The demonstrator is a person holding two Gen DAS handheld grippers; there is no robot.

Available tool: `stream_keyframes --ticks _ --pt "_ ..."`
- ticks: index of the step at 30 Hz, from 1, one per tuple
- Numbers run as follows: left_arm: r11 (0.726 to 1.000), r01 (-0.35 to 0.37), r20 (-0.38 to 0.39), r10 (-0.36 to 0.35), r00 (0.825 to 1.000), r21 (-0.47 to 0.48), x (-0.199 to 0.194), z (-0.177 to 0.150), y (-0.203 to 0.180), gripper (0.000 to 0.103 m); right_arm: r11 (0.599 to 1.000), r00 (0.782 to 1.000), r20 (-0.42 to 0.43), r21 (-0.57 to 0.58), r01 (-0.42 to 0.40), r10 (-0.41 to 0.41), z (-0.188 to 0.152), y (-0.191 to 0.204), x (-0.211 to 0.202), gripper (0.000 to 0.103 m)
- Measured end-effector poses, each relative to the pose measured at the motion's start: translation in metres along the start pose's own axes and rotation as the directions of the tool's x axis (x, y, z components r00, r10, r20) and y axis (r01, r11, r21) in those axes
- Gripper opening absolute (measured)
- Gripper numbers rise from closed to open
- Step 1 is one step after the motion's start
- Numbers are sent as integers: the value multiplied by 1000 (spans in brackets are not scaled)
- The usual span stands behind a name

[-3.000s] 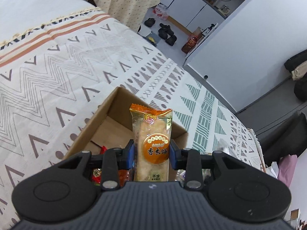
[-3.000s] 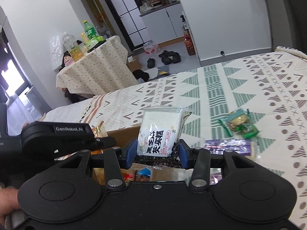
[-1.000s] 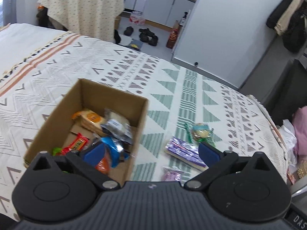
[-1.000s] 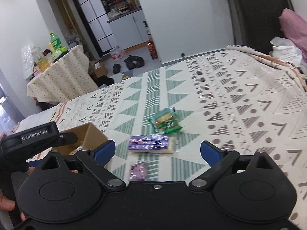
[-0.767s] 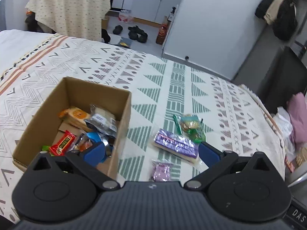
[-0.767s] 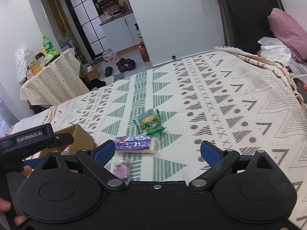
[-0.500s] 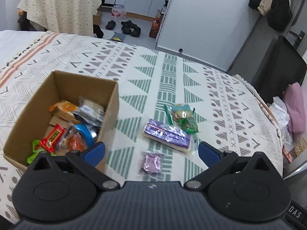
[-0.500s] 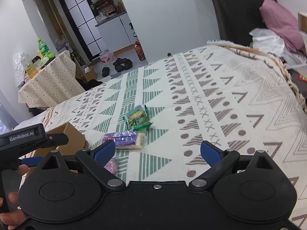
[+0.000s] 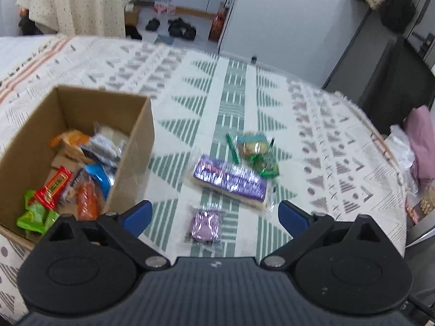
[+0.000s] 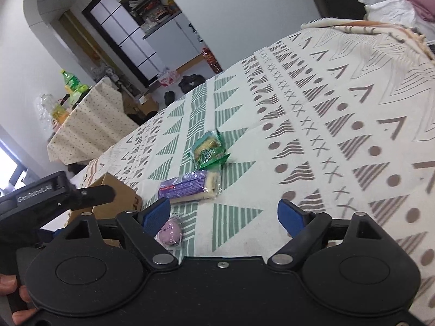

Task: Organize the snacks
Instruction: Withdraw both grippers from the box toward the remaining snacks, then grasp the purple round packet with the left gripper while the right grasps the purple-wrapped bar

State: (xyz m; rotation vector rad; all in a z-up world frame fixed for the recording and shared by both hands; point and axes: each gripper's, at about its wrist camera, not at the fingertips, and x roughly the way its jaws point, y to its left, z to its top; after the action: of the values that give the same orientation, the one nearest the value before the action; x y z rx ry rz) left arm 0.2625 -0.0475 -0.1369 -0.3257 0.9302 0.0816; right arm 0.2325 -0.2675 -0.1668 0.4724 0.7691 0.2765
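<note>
Three snacks lie on the patterned bedspread: a small pink-purple packet [image 9: 205,224], a long purple bar [image 9: 229,181] and a green cookie packet [image 9: 257,150]. To their left stands a cardboard box [image 9: 141,125] holding several snacks. My left gripper [image 9: 214,216] hovers above the small packet, jaws wide but closing, with no pad touching it. My right gripper [image 10: 224,213] is over bare bedspread just right of the small packet [image 10: 170,232] and near the purple bar [image 10: 190,184] and the green packet [image 10: 208,149]. Its jaws are also closing, on nothing.
The bedspread [image 10: 339,125] stretches away to the right. A dark chair [image 9: 391,81] with pink cloth stands past the bed's right edge. The left gripper's body [image 10: 51,198] and a hand [image 10: 11,296] sit at the right view's left side. A covered table [image 9: 81,2] stands beyond.
Both grippers let go of their snacks into the box, then swung right and sank toward the loose snacks. The box has slid to the left in the left wrist view. Both jaws have narrowed slightly.
</note>
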Motion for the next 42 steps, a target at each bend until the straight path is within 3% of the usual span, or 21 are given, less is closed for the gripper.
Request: stream_keyframes --ticks 10,19,25,27,30,42 --pt "996 -68 -69 72 995 63 35 -5 -14 88 1000 1000 0 29 -12 12 4 -12 18 77" --pt "989 -122 -99 130 987 81 60 -10 -19 80 999 999 -14 33 -38 38 8 -11 35 77" --pt "984 -159 -136 168 976 78 78 -14 -14 63 998 999 -22 39 -48 49 9 -13 43 77" --pt "984 -162 -151 171 974 69 83 -15 -11 47 998 998 -24 43 -50 51 9 -13 45 77" --pt "988 -148 -160 153 975 45 86 -15 -8 34 998 998 -28 44 -53 54 9 -14 49 77" --pt "992 -126 -87 126 988 3 61 -5 -6 31 997 997 -45 40 -60 61 12 -10 72 70"
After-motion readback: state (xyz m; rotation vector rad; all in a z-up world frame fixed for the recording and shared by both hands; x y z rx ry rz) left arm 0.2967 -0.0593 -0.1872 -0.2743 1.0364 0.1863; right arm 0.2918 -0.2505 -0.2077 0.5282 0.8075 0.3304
